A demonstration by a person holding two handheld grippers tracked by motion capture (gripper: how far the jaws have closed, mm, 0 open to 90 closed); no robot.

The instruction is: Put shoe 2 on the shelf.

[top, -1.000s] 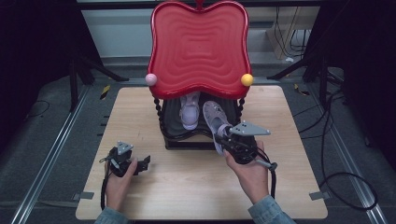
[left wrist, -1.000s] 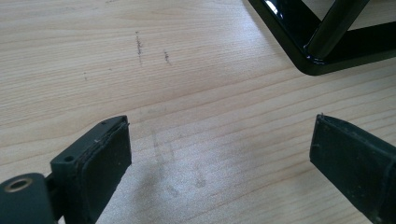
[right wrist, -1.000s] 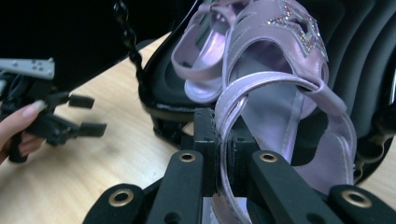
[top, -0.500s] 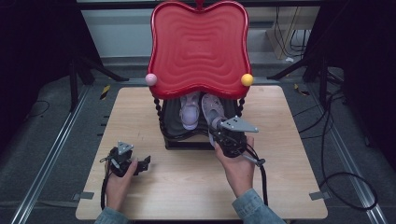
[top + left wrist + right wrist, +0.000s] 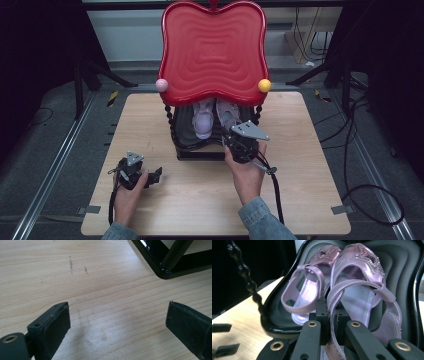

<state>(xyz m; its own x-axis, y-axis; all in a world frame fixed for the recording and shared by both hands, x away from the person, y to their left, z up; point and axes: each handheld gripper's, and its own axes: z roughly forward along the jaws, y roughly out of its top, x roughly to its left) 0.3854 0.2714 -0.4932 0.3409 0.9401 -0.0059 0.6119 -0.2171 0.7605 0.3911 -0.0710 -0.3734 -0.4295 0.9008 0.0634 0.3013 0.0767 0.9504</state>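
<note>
Pink satin sandal point(image 5: 359, 297), rhinestone star, slingback strap

Wooden table point(image 5: 310, 200) bearing black shoe rack point(image 5: 200, 150)

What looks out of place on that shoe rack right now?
Nothing looks spilled or damaged. The one oddity: the right sandal isn't set down yet; the right gripper is clamped on its heel strap, over the black lower shelf. The left sandal lies on that shelf. The left gripper rests open on the table.
</note>
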